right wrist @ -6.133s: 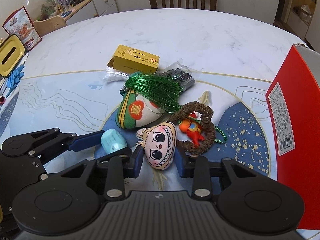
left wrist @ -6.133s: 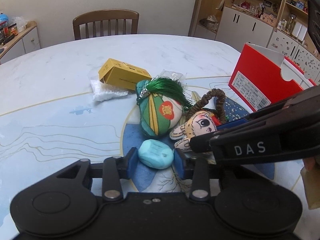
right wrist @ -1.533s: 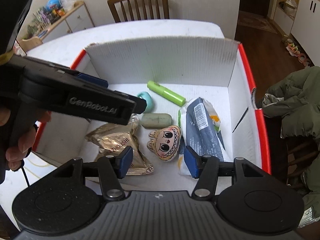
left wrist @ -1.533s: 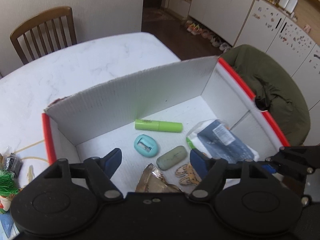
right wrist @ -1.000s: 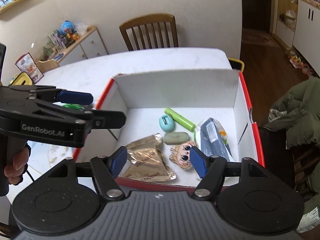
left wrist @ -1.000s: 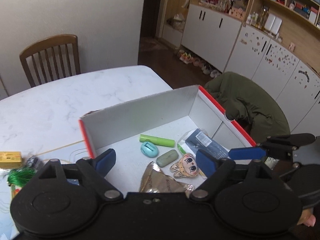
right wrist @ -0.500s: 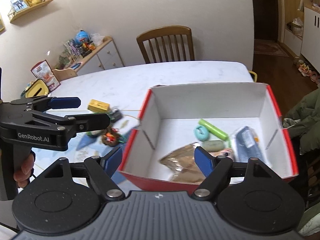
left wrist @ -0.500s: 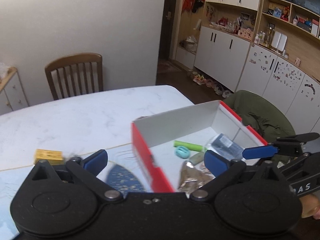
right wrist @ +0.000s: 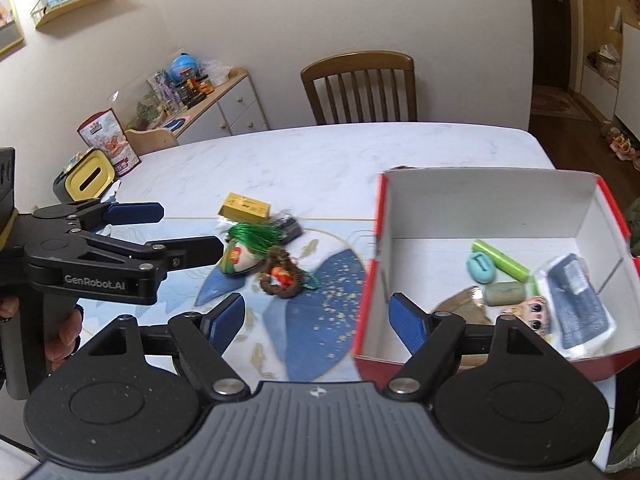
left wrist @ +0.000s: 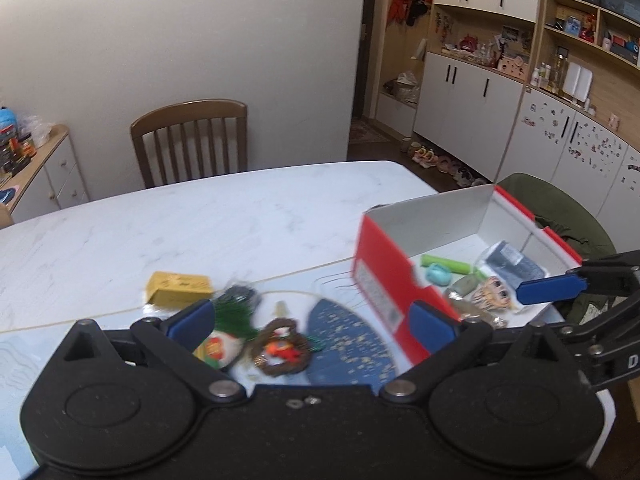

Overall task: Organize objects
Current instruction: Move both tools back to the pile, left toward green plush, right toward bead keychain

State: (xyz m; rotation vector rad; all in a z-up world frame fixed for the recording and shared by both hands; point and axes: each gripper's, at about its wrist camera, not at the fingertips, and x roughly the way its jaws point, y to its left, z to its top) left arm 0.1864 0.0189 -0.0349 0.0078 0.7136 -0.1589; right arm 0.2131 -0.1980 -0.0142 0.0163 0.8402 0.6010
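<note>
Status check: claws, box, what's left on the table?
Both claws, left and right, open, empty. Box holds doll and small items. Pouch, wreath, yellow box loose on table.

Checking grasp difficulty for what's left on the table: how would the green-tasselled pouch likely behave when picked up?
The green-tasselled pouch looks like stuffed fabric, so it is probably light and would squash between fingers. Its loose tassel would likely droop, perhaps snagging the woven ring charm touching it.

Both tongs are hanging in the air with their blue-padded jaws spread wide and gripping nothing. The left tongs (right wrist: 168,230) are sitting level, a hand (right wrist: 60,332) wrapping their grip. The right tongs (left wrist: 560,300) are riding close alongside.
</note>
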